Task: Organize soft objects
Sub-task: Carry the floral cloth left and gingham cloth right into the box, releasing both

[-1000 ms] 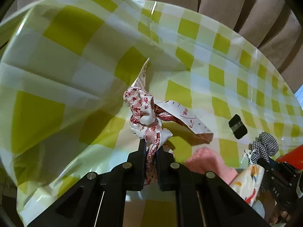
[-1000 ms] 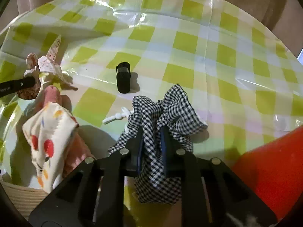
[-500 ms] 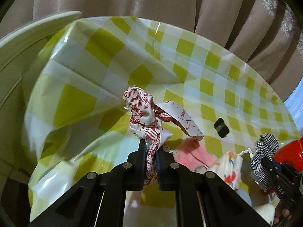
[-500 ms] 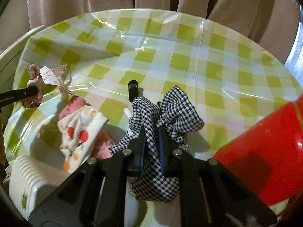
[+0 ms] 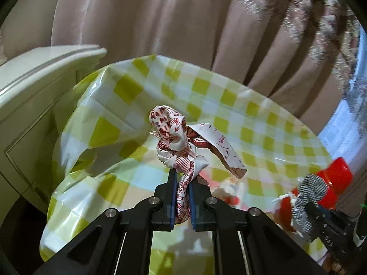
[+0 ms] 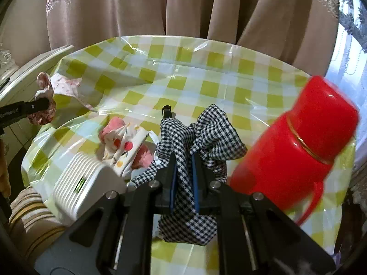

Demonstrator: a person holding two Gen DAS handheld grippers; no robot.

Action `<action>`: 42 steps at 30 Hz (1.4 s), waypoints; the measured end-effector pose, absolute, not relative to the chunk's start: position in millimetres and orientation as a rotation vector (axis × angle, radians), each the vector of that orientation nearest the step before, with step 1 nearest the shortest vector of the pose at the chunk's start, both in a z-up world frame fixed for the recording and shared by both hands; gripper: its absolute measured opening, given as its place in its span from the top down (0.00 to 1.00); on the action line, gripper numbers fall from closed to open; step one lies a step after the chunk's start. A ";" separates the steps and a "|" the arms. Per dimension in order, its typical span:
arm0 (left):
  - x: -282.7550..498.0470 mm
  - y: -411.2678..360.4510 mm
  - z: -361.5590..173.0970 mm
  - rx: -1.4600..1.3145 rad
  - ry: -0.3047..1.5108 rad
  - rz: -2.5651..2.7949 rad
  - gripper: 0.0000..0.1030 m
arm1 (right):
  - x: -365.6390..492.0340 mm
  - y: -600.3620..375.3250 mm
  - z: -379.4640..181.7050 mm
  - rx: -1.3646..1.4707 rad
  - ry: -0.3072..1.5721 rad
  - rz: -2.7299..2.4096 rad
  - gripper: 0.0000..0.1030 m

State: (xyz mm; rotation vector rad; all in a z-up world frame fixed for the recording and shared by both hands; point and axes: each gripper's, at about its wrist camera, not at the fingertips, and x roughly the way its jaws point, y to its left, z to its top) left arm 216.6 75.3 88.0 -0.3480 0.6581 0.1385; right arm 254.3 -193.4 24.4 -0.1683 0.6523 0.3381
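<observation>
My left gripper (image 5: 183, 178) is shut on a red-and-white printed cloth (image 5: 174, 137) and holds it above the checked table (image 5: 263, 142). It also shows at the left of the right wrist view (image 6: 45, 91). My right gripper (image 6: 183, 160) is shut on a black-and-white houndstooth cloth (image 6: 204, 133), lifted off the table. That cloth also shows at the right of the left wrist view (image 5: 309, 197). A white cloth with red dots (image 6: 125, 144) and a pink cloth (image 6: 112, 126) lie on the table left of my right gripper.
A red thermos (image 6: 296, 151) stands at the right. A white ribbed device (image 6: 84, 178) lies at the near left, a small black object (image 6: 167, 111) at mid table. A cream cabinet (image 5: 29, 87) stands left of the table, beige curtains (image 6: 183, 6) behind.
Both grippers have risen and pulled back with their cloths still held. The table looks smaller and farther, and the thermos, curtains and cabinet have come into view.
</observation>
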 end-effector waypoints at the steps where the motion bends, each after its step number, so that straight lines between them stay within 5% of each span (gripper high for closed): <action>1: 212.1 69.6 92.4 -0.346 0.650 0.124 0.90 | 249.2 -196.1 26.5 -0.166 0.649 0.337 0.86; 18: 152.6 -55.3 129.7 -0.244 0.622 -0.146 0.91 | 160.8 -287.1 46.1 -0.107 0.629 0.245 0.86; 42: 73.6 -261.5 72.3 -0.036 0.848 -0.606 0.90 | 54.8 -483.4 8.0 0.018 0.726 -0.124 0.86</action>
